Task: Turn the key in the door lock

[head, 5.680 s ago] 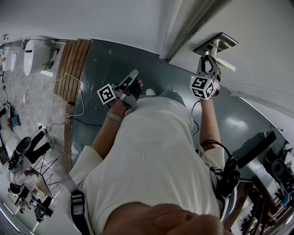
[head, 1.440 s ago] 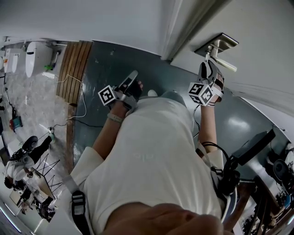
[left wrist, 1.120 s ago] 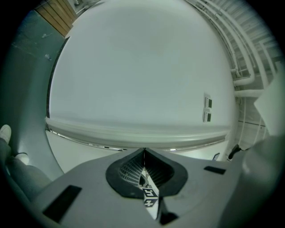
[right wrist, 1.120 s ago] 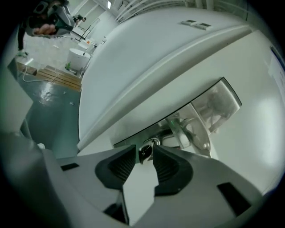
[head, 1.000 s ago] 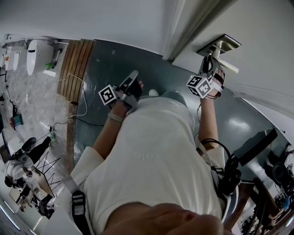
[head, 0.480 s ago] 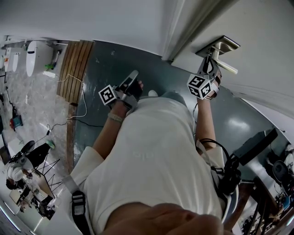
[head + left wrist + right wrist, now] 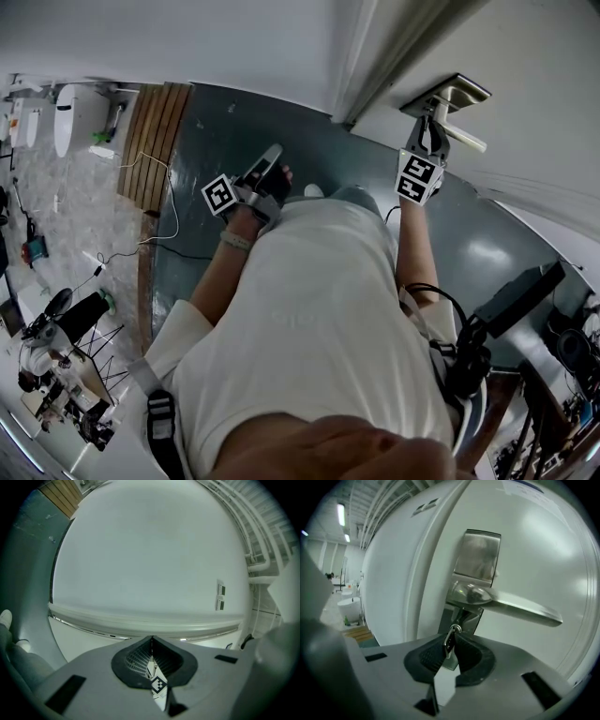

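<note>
Right gripper (image 7: 428,129) is up at the door (image 7: 534,536), tucked in just under the lever handle (image 7: 511,604). Its jaws have just been closing, and the key (image 7: 449,644) sits between them: the dark pads are clenched on the key's head from both sides, with the little metal ring (image 7: 453,629) poking out above the pads. The key's far end runs up into the lock (image 7: 465,619), in the lower part of the metal plate right below the handle, so it is seated in the door, not loose. The handle sticks out level to the right in the right gripper view.

Over on the other side, the left gripper (image 7: 151,641) hangs well apart from the door, out in front of the person's body above the dark floor (image 7: 234,122). Its jaws are pressed together with nothing between them, and it faces a plain white wall (image 7: 150,564).
</note>
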A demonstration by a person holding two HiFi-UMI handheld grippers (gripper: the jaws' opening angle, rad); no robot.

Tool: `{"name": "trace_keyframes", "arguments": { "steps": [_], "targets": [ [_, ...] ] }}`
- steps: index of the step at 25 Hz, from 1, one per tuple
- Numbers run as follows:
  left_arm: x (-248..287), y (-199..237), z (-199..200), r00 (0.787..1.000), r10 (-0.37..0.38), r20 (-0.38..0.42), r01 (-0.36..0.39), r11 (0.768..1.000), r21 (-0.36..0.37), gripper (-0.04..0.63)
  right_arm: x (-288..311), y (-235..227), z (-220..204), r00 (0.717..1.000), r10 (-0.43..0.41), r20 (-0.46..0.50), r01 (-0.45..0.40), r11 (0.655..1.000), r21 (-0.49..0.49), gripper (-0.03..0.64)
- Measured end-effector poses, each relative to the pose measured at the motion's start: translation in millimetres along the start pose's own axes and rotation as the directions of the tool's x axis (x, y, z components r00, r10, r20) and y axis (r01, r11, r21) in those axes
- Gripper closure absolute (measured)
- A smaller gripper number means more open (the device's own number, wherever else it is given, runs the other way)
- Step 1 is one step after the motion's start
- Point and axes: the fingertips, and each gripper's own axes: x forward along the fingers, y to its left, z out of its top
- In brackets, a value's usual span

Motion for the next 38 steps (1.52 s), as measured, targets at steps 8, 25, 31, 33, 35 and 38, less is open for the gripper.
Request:
{"name": "trace_keyframes", "arguments": {
  "steps": [8,25,31,33,35,38],
  "targets": [
    [-1.2,1.0,0.8,1.000,0.003,0.002,-0.003,1.000,0.001,0.588,2.1,-7.6,-5.9,0.993,0.101,0.059,-0.118,0.840,0.529,0.571],
    [-1.8,3.7,0.5,1.000,0.008,0.008,-0.008,1.000,-0.010,0.588,4.3,-11.6,-16.3,0.946,0.147,0.290,-0.271,-0.135,0.953,0.575],
    [-1.9,4.1,0.9,1.000,0.008,0.010,-0.007,1.000,-0.019,0.588,3.8,-11.3,-20.1,0.938,0.120,0.324,-0.272,-0.322,0.907,0.575],
    [-1.6,4.7,0.6,1.000,0.007,0.009,-0.007,1.000,-0.019,0.588,4.3,-11.7,-22.6,0.935,0.113,0.337,-0.277,-0.364,0.889,0.575],
    [-1.4,5.8,0.3,1.000,0.009,0.008,-0.009,1.000,-0.020,0.588,4.0,-11.1,-22.0,0.931,0.106,0.349,-0.281,-0.399,0.873,0.575],
    [-1.6,6.9,0.1,1.000,0.010,0.007,-0.010,1.000,-0.027,0.588,4.7,-10.3,-22.0,0.925,0.100,0.366,-0.289,-0.437,0.852,0.575]
  ]
}}
